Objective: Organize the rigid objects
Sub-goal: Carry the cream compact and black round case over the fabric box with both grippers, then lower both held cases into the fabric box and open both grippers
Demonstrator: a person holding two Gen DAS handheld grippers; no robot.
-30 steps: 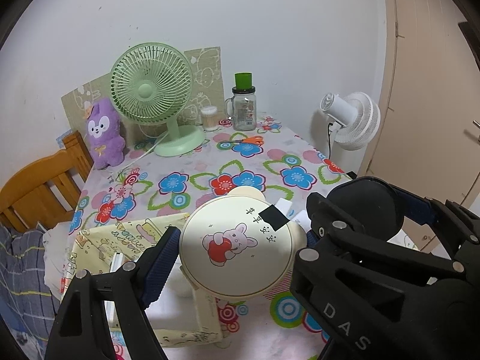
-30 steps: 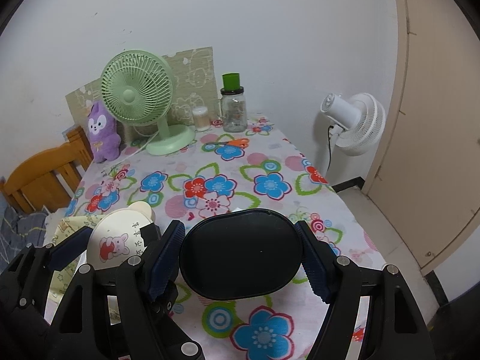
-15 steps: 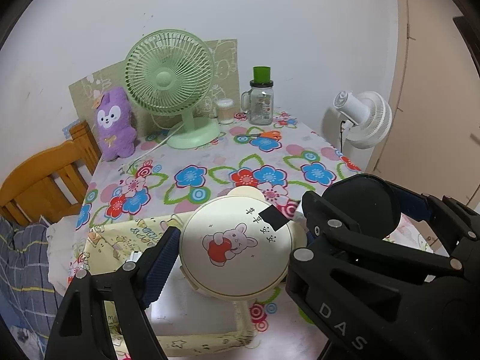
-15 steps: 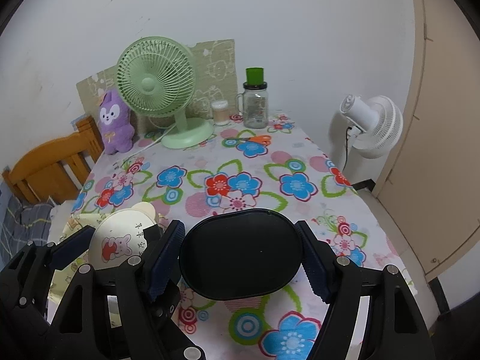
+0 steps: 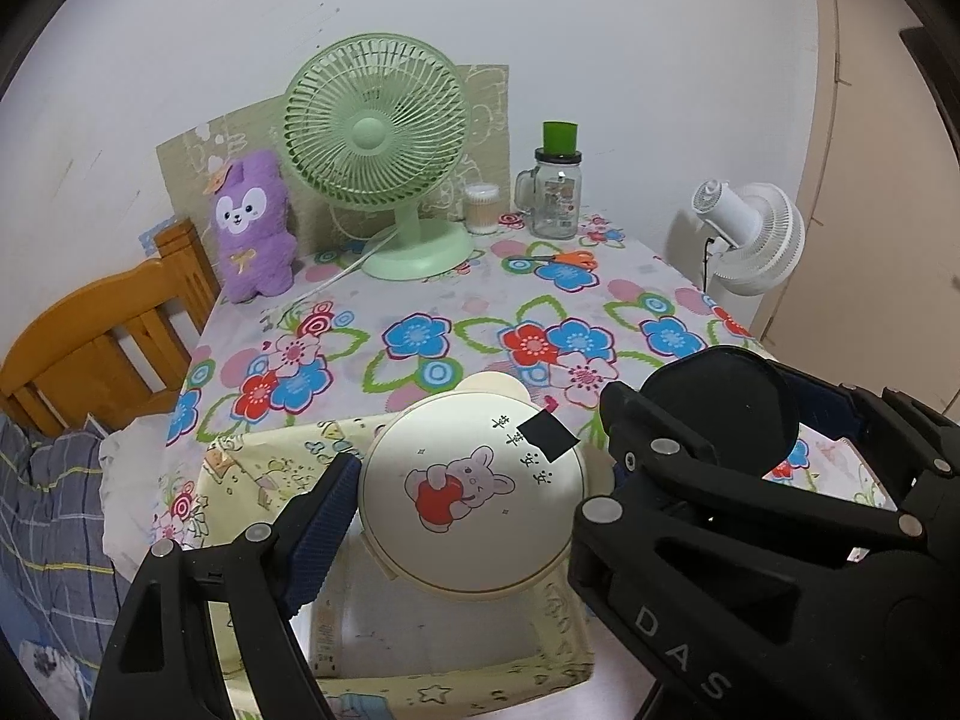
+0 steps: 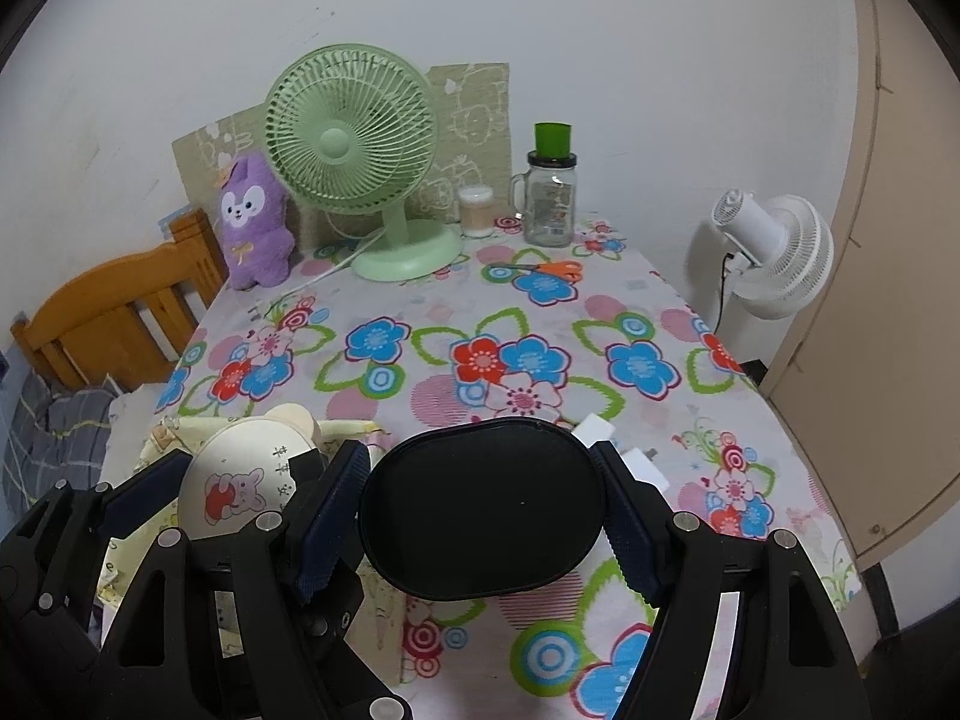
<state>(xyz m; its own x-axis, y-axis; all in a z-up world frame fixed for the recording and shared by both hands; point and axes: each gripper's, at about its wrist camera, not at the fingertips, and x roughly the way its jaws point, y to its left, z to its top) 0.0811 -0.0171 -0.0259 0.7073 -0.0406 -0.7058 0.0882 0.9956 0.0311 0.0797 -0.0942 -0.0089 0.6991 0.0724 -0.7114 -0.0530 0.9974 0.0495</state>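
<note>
My left gripper (image 5: 474,480) is shut on a cream round case (image 5: 474,498) printed with a rabbit and a red apple. It hangs over a yellow cartoon-print fabric box (image 5: 258,480) at the table's near left corner. Its right finger is hidden behind my right gripper (image 5: 720,516). The right gripper (image 6: 480,480) is shut on a black oval case (image 6: 480,507), blue pads (image 6: 330,510) pressing both ends, above the floral tablecloth (image 6: 540,312). The left gripper (image 6: 78,540) and the cream case (image 6: 240,480) also show at the left of the right wrist view.
At the table's back stand a green desk fan (image 5: 372,126), a purple plush (image 5: 252,222), a cotton-swab tub (image 5: 482,208) and a green-lidded glass jar (image 5: 558,192). Orange scissors (image 6: 552,268) lie nearby. A wooden chair back (image 5: 90,348) is left; a white fan (image 6: 774,252) and a door are right.
Both grippers have moved together to the left and slightly down, still holding their cases. The yellow box now lies more squarely under the cream case.
</note>
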